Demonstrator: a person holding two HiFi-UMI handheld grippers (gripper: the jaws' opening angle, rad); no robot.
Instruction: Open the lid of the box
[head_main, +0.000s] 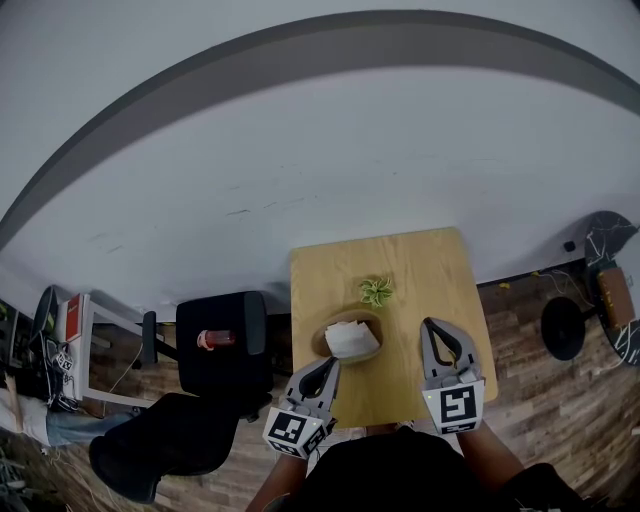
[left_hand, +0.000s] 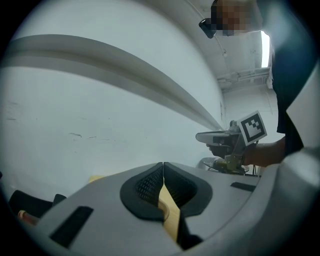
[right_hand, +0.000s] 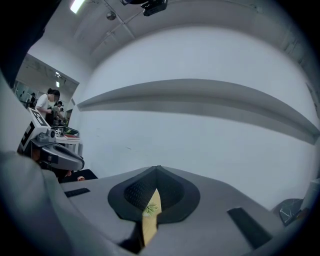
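A brown rounded box (head_main: 335, 345) with a white lid (head_main: 352, 340) sits near the front of the small wooden table (head_main: 430, 270). Behind it stands a small green plant (head_main: 376, 291), which also shows as a sliver through the right gripper view's jaws (right_hand: 149, 207). My left gripper (head_main: 334, 362) hovers just left of and in front of the box, jaws shut and empty (left_hand: 163, 167). To the box's right, my right gripper (head_main: 428, 323) is likewise shut with nothing held (right_hand: 157, 170). Both point up towards the wall, so neither gripper view shows the box.
A black chair (head_main: 220, 345) with a red object (head_main: 215, 339) on it stands left of the table. A desk with clutter (head_main: 70, 330) is further left. A black round base (head_main: 563, 328) stands on the wooden floor at right. A white wall is behind the table.
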